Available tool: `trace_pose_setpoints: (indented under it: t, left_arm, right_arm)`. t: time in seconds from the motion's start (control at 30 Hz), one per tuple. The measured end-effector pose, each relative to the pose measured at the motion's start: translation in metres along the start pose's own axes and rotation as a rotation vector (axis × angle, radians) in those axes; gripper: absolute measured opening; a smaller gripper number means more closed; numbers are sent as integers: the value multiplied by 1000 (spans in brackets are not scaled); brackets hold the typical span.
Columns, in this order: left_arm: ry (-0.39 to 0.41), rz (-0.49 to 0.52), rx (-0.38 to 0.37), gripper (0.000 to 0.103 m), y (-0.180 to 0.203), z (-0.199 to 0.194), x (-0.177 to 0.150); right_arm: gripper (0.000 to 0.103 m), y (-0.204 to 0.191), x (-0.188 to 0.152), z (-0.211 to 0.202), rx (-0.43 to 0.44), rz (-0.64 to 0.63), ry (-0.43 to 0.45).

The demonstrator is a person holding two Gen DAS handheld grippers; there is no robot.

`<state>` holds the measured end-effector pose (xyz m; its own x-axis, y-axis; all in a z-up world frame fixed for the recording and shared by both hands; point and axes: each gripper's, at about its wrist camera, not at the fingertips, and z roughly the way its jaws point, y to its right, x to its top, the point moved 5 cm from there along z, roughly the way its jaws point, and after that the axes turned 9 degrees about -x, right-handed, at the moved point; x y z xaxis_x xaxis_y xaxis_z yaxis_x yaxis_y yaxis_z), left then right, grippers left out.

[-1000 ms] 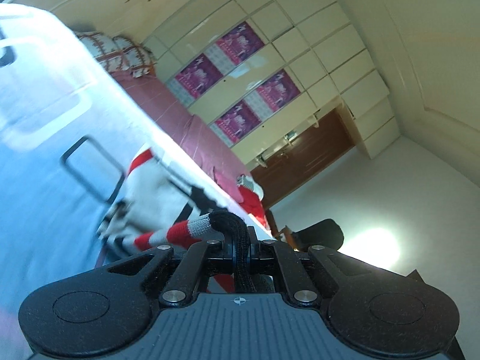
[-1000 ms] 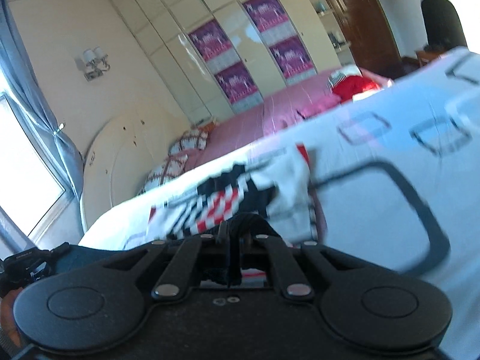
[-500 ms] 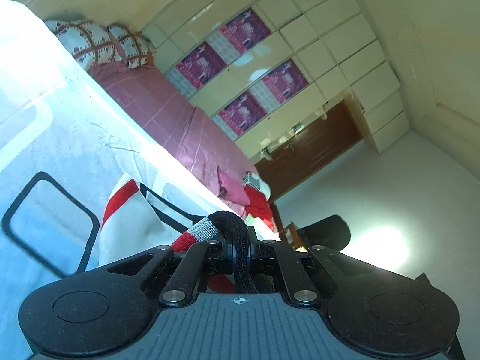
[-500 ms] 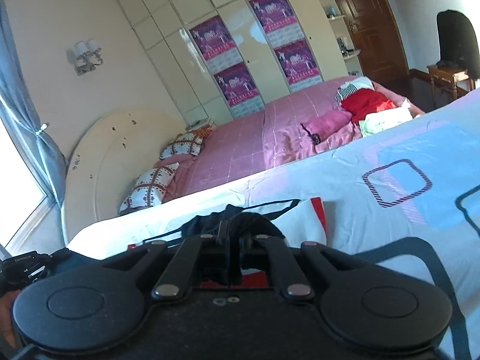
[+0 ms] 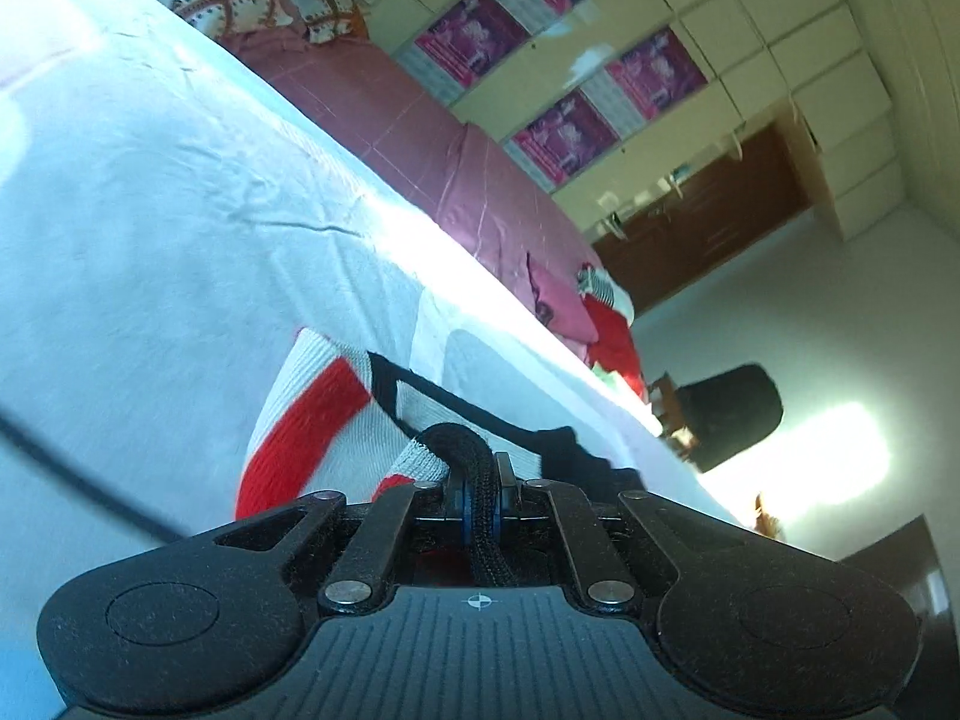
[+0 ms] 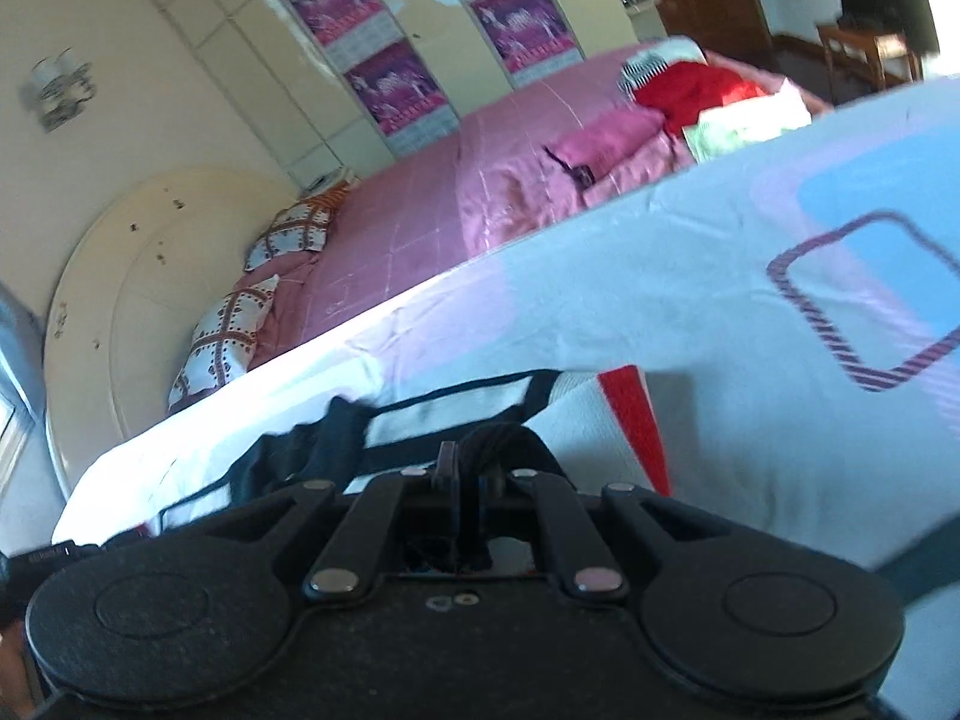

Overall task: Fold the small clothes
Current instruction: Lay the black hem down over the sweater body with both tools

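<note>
Left gripper pinched tight on the knit garment's black edge, right gripper likewise — jaws pressed together, over the white sheet

I have the garment lying on the sheet, just ahead of both grippers. My left gripper sits at the garment's near edge with a hem pinched between its closed jaws; my right gripper is clamped on fabric at its own near edge. Beyond the sheet's far edge lies a bed, pillows at its head, piled clothes toward its foot. Cupboards stand behind the bed.
</note>
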<state>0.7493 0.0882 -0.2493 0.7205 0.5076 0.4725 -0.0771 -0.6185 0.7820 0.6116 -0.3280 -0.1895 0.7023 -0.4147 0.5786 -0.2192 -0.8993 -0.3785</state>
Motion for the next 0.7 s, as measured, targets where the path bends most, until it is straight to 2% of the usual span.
trace_pose_setpoints:
  t: [0.07,0.1,0.13,0.23,0.27,0.3,0.33,0.37,0.4,0.43,0.47,0.5,0.53,0.6,0.7]
  left_arm:
    - [3,-18,-4,5,-3,8,3]
    - [14,-36,-18,6,-5,10,4]
    - [25,-43,-31,20,-5,10,5]
    - [69,0,-44,47,-4,10,5]
    - [89,18,-53,50,-2,9,4]
    - [109,27,-58,62,-2,7,5]
    - [126,42,-35,79,0,5,5]
    - [140,62,-12,82,-1,3,6]
    - [140,76,-9,81,0,2,6]
    - [133,84,-5,81,0,2,6]
    - [118,108,14,77,2,4,6]
    - [96,148,46,66,6,6,6]
    - [71,199,77,61,10,8,6]
    - [22,267,125,59,15,12,4]
    - [-34,381,202,57,26,20,2]
  right_arm:
    - [8,6,2,18,-1,26,-38]
    - [12,9,3,22,-3,25,-33]
    - [13,11,4,23,3,23,-23]
    - [20,13,4,23,35,15,-3]
    - [22,14,5,24,43,16,2]
    - [29,14,6,25,56,27,14]
    - [36,14,7,24,65,36,25]
    - [40,15,8,23,69,40,37]
    - [49,14,9,20,67,40,51]
    - [51,14,10,16,65,40,73]
    - [50,15,12,12,61,38,95]
    - [49,15,15,7,55,30,120]
    - [48,14,17,3,51,14,141]
    - [48,11,19,3,19,-43,144]
    - [47,0,16,17,-40,-153,97]
